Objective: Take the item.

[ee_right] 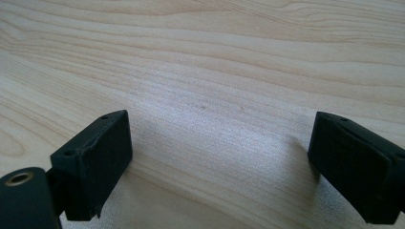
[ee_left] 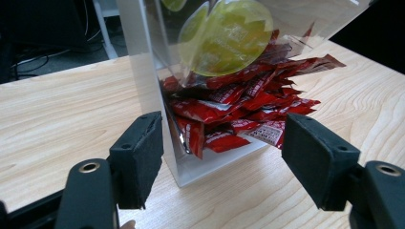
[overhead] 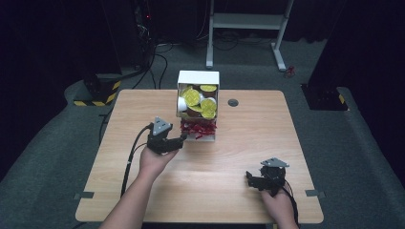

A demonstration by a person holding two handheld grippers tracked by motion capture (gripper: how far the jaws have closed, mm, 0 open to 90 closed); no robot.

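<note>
A clear-fronted white dispenser box (overhead: pixel 198 78) stands at the back middle of the table. Its upper part holds brown cups with yellow-green lids (overhead: pixel 200 101); red sachets (overhead: pixel 197 129) spill from its lower slot. My left gripper (overhead: pixel 180 139) is open just left of that slot. In the left gripper view its jaws straddle the box's lower corner (ee_left: pixel 191 174) and the red sachets (ee_left: pixel 239 119), with nothing held; a yellow-green lid (ee_left: pixel 224 40) shows behind the clear wall. My right gripper (overhead: pixel 250 177) is open and empty near the front right, over bare wood (ee_right: pixel 215 114).
The wooden table (overhead: pixel 143 107) has a small dark grommet (overhead: pixel 233 102) behind the box on the right. Black cables (overhead: pixel 130 160) trail from the left gripper toward the front edge. A white desk frame (overhead: pixel 246 21) stands on the floor beyond.
</note>
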